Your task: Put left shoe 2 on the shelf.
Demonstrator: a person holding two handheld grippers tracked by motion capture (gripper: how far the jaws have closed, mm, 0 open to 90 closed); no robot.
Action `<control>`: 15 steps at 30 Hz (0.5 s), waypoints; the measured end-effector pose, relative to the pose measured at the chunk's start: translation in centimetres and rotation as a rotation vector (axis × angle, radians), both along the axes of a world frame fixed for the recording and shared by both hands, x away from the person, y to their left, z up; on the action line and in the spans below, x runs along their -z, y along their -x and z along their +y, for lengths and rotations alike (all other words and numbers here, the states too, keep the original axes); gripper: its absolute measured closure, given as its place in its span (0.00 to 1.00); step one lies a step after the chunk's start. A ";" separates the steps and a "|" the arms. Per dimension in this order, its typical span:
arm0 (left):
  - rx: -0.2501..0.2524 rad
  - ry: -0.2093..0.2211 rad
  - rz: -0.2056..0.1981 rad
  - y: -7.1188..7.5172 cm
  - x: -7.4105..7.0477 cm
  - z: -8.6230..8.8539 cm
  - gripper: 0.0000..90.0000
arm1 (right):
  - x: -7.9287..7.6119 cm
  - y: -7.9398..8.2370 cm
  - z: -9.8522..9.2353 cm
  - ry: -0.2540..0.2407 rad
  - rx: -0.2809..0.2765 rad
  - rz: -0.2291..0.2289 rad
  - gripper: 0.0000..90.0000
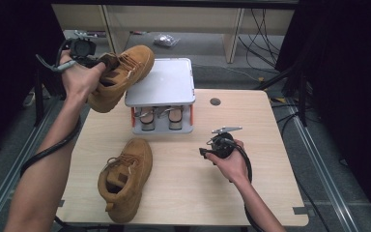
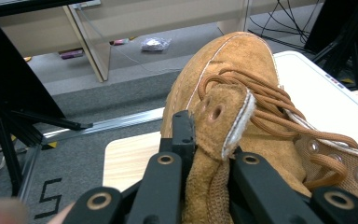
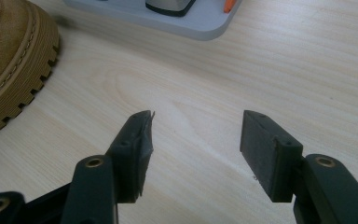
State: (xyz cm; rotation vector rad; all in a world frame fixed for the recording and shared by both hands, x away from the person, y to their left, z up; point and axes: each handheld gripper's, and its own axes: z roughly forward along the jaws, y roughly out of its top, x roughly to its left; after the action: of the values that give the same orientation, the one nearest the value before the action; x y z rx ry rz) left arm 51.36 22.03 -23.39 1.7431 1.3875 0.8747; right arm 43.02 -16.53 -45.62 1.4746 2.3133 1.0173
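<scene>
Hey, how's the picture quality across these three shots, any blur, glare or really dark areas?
High view: the sides are almost black, while the table is evenly lit with soft shadows. Left gripper view: the held boot is fairly sharp, and a blurred pale smudge sits at the bottom left corner. Right gripper view: the right tool and the wood grain are crisp, with no glare.

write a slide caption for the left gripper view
Left gripper shut on the tongue of a tan suede shoe, lifting it beside the white rack top.
</scene>
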 end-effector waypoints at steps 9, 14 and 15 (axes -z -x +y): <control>0.019 0.013 0.025 -1.0 0.1 -1.2 0.94 | 0.0 0.2 0.0 -0.011 0.012 0.020 0.49; 0.029 0.029 0.040 -1.4 0.3 -1.7 0.94 | -0.1 0.3 0.0 -0.020 0.035 0.038 0.49; 0.021 0.039 0.050 -1.4 0.3 -1.8 0.94 | 0.0 0.2 -0.1 -0.015 0.026 0.023 0.49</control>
State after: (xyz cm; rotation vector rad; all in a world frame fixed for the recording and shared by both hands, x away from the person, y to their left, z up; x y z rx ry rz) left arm 52.73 20.20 -23.67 1.7583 1.4066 0.7926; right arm 42.78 -16.68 -45.64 1.5256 2.3016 1.0177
